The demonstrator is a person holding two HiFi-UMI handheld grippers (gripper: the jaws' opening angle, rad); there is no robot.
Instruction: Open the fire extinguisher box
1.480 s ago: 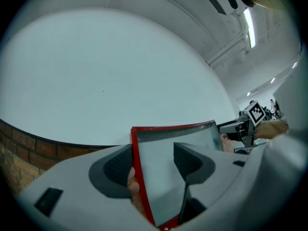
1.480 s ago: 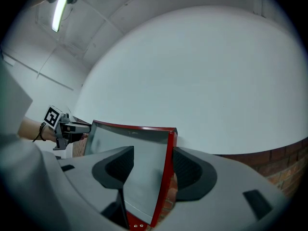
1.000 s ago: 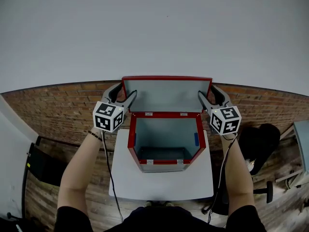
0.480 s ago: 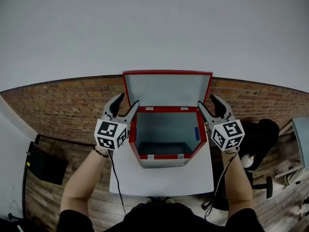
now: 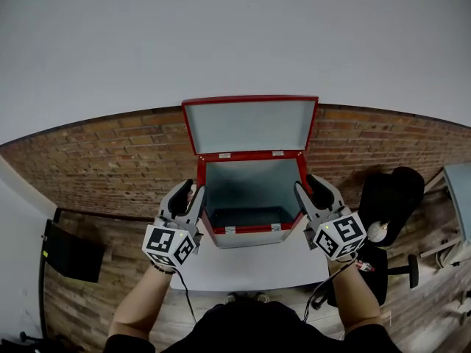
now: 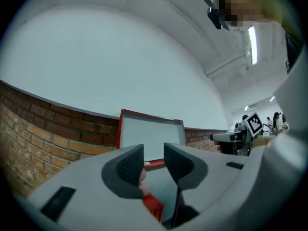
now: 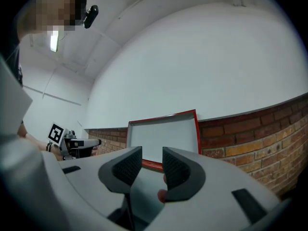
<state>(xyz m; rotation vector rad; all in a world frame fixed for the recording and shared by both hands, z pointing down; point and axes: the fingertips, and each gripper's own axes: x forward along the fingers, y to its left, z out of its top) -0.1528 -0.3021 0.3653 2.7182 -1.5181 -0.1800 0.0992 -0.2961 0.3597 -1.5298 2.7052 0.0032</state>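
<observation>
The red fire extinguisher box [image 5: 250,228] stands on a white table [image 5: 250,269] with its lid [image 5: 250,125] raised upright against the wall, showing a grey, bare inside. My left gripper [image 5: 190,198] hovers just off the box's left front corner. My right gripper [image 5: 310,190] is beside the right front corner. Both sets of jaws are closing, with a gap still showing and nothing between them. In the left gripper view my left gripper [image 6: 154,160] faces the lid [image 6: 151,134]. In the right gripper view my right gripper [image 7: 151,163] faces the lid [image 7: 163,136].
A brick wall [image 5: 110,153] with white wall above runs behind the table. A black office chair [image 5: 394,197] stands at the right and a black panel [image 5: 70,252] at the left on the wood floor. Cables hang from both grippers.
Both grippers have drawn back from the lid's sides toward me, down to the box's front corners, and their jaws have narrowed. The lid stays up.
</observation>
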